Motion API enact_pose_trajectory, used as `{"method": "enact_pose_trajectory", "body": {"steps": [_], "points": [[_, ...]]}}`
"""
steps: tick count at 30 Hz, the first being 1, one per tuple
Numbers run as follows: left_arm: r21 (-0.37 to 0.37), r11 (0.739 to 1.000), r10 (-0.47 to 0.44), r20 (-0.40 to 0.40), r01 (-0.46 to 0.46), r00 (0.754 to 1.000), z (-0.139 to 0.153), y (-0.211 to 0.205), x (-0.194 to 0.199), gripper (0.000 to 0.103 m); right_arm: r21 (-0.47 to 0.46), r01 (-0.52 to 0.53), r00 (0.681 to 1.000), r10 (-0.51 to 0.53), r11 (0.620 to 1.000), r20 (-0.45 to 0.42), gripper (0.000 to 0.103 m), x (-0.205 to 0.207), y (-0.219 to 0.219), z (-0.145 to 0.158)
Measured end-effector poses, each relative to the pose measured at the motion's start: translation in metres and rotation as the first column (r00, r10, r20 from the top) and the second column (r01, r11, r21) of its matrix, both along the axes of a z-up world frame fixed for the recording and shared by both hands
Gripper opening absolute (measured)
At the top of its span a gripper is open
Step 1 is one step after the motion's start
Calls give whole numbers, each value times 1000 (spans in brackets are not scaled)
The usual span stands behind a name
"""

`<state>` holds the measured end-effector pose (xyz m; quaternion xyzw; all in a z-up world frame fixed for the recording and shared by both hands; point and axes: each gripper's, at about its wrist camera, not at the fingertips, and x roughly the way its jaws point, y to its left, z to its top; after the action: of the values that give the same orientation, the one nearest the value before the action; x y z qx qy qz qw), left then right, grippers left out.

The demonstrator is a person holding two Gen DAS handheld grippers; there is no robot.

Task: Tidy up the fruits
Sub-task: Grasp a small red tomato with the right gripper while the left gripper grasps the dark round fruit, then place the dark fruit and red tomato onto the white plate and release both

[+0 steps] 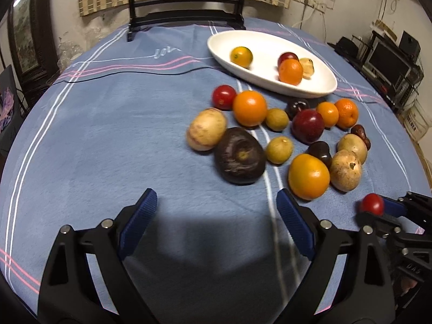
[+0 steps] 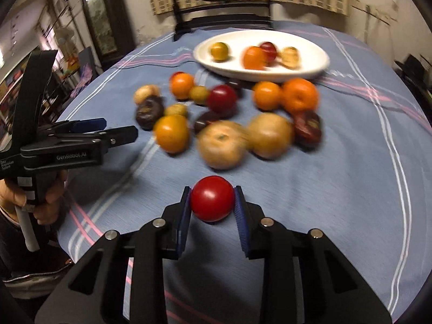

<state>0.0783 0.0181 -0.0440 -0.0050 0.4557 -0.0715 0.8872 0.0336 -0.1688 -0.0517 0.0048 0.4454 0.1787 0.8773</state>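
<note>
So the right gripper (image 2: 212, 202) had its blue pads clamped on a small red fruit (image 2: 212, 198), one pad on each side, held just above the blue striped tablecloth (image 2: 351, 175) on the near side of the loose fruit pile (image 2: 221, 113). That grip only really showed in the right wrist view; from the left wrist camera you just got the red fruit (image 1: 372, 204) poking out of the black jaws at the far right edge. The left gripper (image 1: 217, 210) was wide open with nothing between its fingers, over bare cloth near a big dark fruit (image 1: 239, 156). The right view also caught a hand (image 2: 47, 202) wrapped round the left gripper's handle, which the left camera couldn't see. The white oval dish (image 1: 321, 86) sat beyond the pile with four fruits in it, sharper in the left view, blurry in the right.
</note>
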Motion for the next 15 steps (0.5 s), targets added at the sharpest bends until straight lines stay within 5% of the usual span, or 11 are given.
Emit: {"method": "enact_pose_trajectory", "body": {"steps": [7, 15], "points": [[46, 999, 9, -33, -7, 999, -8, -20, 19, 78, 37, 27, 1000, -28, 999, 10, 31, -6, -20, 2], [55, 999, -2, -17, 3, 1000, -5, -26, 31, 46, 47, 30, 999, -31, 998, 13, 31, -5, -24, 2]]}}
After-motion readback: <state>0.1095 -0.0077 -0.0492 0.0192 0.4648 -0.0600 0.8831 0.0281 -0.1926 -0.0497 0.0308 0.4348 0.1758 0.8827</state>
